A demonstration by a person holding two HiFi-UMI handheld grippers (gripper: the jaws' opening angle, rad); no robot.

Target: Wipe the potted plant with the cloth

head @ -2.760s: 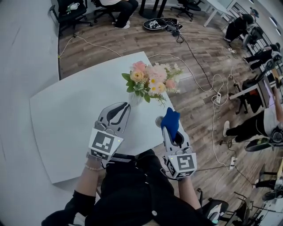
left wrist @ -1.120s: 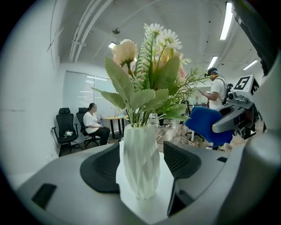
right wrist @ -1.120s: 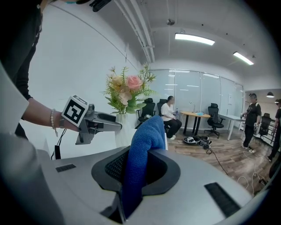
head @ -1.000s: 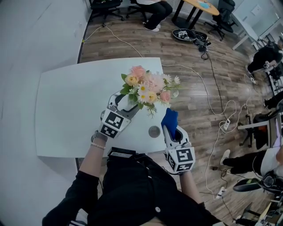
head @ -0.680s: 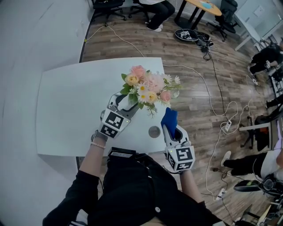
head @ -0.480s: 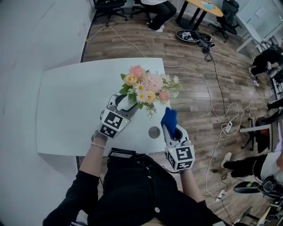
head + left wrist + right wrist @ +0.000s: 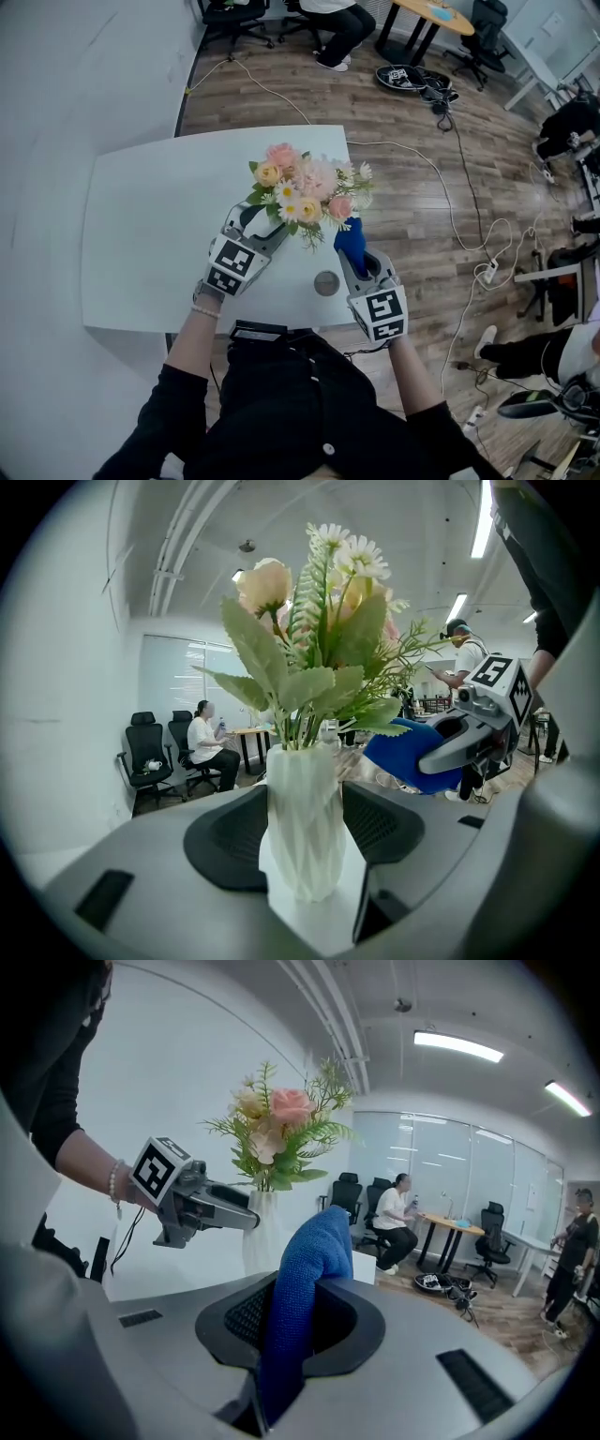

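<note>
The jaws of your left gripper [image 7: 248, 217] have just closed in, clamping the white vase [image 7: 302, 827] on the white table [image 7: 150, 234], your right gripper [image 7: 354, 261] pinches the blue cloth [image 7: 305, 1269], wood floor [image 7: 412, 141] beyond.

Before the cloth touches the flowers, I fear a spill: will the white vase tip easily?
Probably top-heavy: the vase is narrow and the bouquet spreads wide above it. It looks light, so a sideways wipe might rock it. The left gripper, jaws just closing with the vase between them, should steady it.

Matt white vase [image 7: 302, 836], nubby blue cloth [image 7: 305, 1279], flowers [image 7: 305, 183] perhaps plastic
</note>
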